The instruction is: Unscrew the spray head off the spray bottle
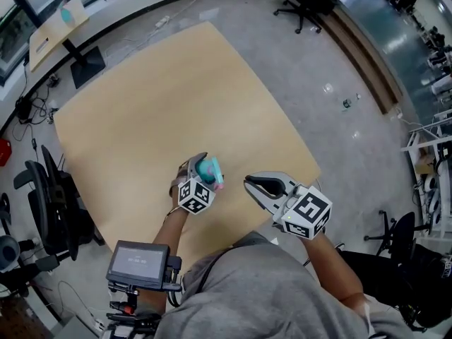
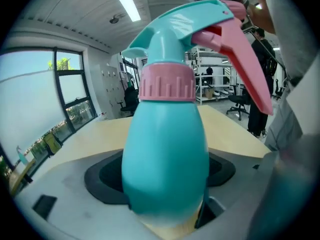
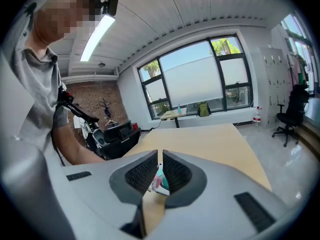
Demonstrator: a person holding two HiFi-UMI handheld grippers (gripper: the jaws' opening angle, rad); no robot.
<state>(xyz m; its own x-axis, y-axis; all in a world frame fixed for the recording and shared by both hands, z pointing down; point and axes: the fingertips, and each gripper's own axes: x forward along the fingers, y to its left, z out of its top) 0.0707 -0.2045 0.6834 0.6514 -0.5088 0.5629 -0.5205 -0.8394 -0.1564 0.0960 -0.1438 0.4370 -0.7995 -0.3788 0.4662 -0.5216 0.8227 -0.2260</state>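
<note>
**Spray bottle [image 2: 165,164] sitting between wide left jaws: gripping step in hand**

Left gripper [image 1: 192,169] is standing with its jaws at full spread and the teal body is filling the gap between them. I am judging it not yet clamped. Spray head [image 2: 200,24] and pink collar [image 2: 166,82] are projecting beyond the fingertips, head not yet unscrewed. Right gripper [image 1: 253,183] is hovering just beside, jaws together and empty.

Next move is calling for the left to close on the body and the right to open onto the collar.

Table [image 1: 176,83] is lying bare ahead of both sets of fingers, and its near edge is running close behind the right ones.
</note>
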